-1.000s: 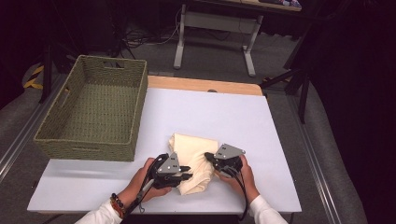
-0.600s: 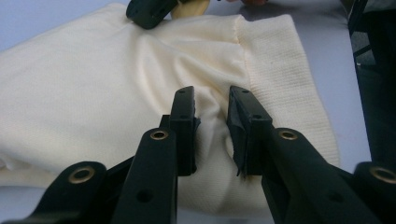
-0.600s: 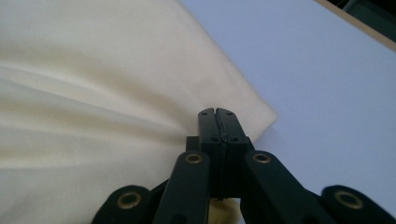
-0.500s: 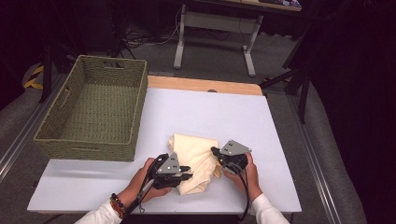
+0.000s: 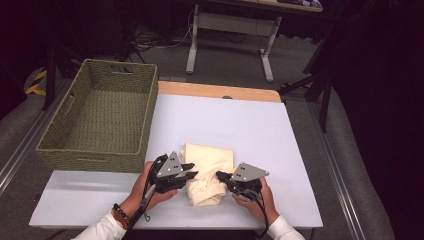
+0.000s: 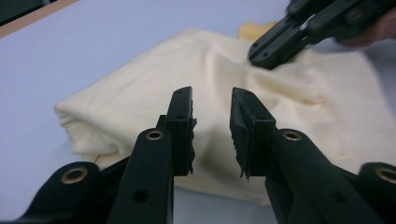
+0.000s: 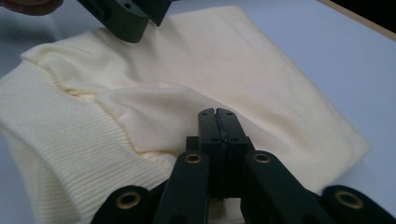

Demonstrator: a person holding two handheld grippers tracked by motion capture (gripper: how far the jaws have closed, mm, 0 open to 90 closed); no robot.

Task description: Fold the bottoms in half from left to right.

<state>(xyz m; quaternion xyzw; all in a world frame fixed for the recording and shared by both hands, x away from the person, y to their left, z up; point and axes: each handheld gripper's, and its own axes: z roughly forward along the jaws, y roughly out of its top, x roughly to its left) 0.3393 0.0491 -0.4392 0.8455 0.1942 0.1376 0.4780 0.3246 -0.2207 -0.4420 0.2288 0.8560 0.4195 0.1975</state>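
A cream knitted garment (image 5: pixel 209 172) lay folded on the white surface (image 5: pixel 280 135), directly between the two sets of fingers. The left gripper (image 6: pixel 212 114) had its fingers (image 6: pixel 181 122) parted by a narrow gap, with nothing between the pads; the folded edge of the garment sat just beyond their tips, and I could not tell whether they touched it. The fingers had just been opening a little further, still with nothing in the gap. From above, the left gripper (image 5: pixel 189 170) pointed in at the garment's left side, held by a hand with a beaded band at the wrist.

The right gripper (image 7: pixel 217 113) had its fingers pressed flat together, pad against pad, and no cloth was pinched between them. Their tips hung just over a loose fold beside the ribbed cuff (image 7: pixel 70 135). In the high view the right gripper (image 5: pixel 220 175) sat at the garment's right edge.

A woven basket (image 5: pixel 75 150) stood well apart, beyond the left fingers, at the surface's far left side.
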